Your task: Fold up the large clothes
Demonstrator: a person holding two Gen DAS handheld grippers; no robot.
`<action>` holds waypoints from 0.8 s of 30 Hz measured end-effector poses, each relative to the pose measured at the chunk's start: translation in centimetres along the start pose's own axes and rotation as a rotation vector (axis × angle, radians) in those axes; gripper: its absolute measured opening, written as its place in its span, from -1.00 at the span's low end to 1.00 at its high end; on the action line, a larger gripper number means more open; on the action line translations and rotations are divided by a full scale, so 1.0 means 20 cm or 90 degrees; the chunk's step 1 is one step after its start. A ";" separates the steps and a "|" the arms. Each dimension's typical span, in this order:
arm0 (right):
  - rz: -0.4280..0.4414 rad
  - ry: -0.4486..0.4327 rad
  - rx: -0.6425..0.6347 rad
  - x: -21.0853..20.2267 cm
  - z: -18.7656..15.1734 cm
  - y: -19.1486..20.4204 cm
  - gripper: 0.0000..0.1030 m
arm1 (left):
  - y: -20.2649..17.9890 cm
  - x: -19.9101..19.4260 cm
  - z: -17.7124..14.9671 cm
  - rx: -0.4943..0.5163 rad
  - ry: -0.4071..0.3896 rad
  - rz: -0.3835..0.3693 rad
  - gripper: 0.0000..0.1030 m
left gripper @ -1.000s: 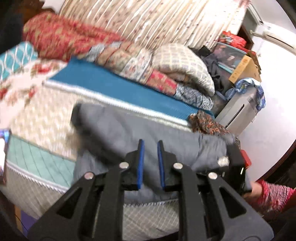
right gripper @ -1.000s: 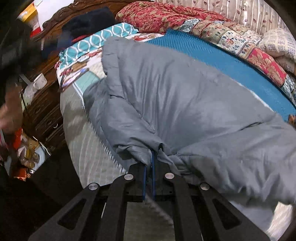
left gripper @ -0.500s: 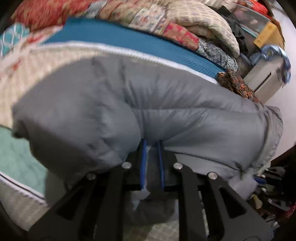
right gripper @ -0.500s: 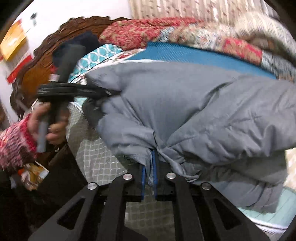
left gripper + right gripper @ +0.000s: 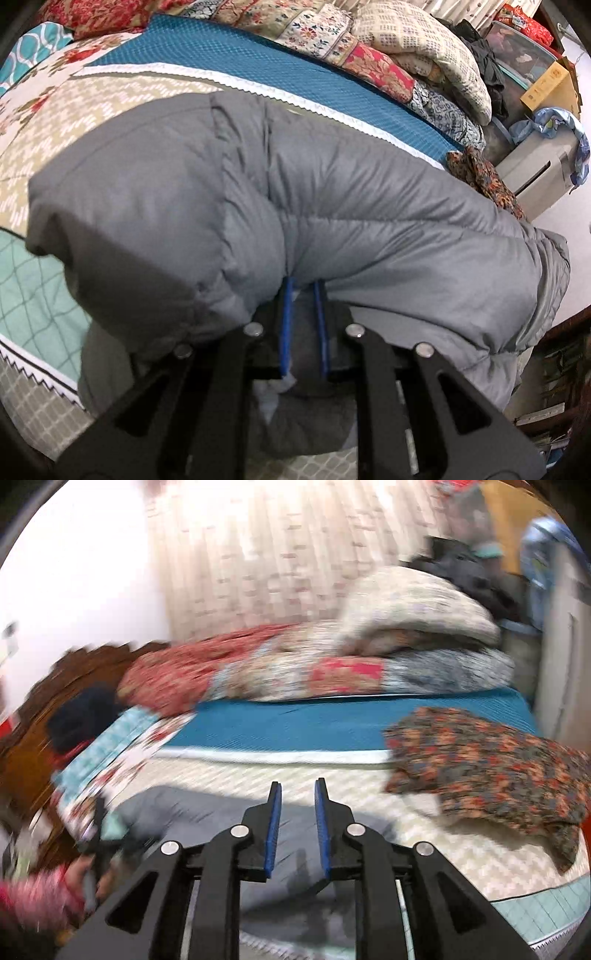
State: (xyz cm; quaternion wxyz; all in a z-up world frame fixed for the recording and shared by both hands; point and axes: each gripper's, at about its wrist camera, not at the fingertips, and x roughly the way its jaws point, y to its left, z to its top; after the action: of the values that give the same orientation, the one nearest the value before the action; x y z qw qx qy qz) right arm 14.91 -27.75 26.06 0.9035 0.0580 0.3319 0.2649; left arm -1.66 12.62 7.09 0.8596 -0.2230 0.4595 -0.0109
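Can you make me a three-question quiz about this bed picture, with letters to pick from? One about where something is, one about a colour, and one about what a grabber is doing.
1. Where does the flowery orange cloth lie?
A. on the bed, to the right of the right gripper
B. on the floor
C. over the headboard

2. What colour is the puffy jacket?
A. red
B. grey
C. yellow

3. How is the right gripper?
A. clamped on the jacket
B. open, holding nothing
C. holding a pillow

Answers:
1 A: the right wrist view shows it spread on the pale bedcover, right of the fingers.
2 B: it is grey all over in the left wrist view.
3 B: a gap shows between its blue pads, with nothing in it.
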 end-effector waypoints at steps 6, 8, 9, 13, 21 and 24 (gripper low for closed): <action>0.004 0.145 -0.008 0.32 -0.24 -0.06 0.71 | -0.01 -0.06 0.03 0.006 -0.002 0.013 -0.73; 0.005 0.190 0.004 0.37 -0.40 -0.06 0.71 | 0.01 -0.07 0.04 0.005 -0.002 0.016 -0.73; -0.002 0.215 0.003 0.38 -0.52 -0.07 0.71 | 0.03 -0.06 0.04 0.002 0.000 0.014 -0.73; 0.003 0.212 0.049 0.40 -0.74 -0.10 0.71 | 0.04 -0.02 0.02 -0.002 0.009 0.003 -0.73; -0.008 0.184 0.151 0.56 -0.77 -0.18 0.71 | -0.06 0.05 0.01 0.029 0.025 0.050 -0.73; -0.014 0.188 0.146 0.53 -0.75 -0.18 0.71 | -0.07 -0.03 0.01 0.026 0.019 0.053 -0.73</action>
State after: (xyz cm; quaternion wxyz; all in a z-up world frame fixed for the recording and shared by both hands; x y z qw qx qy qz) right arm 13.76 -26.37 7.51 0.8352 0.1176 0.4895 0.2214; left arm -1.63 11.60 8.25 0.8567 -0.1858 0.4809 0.0124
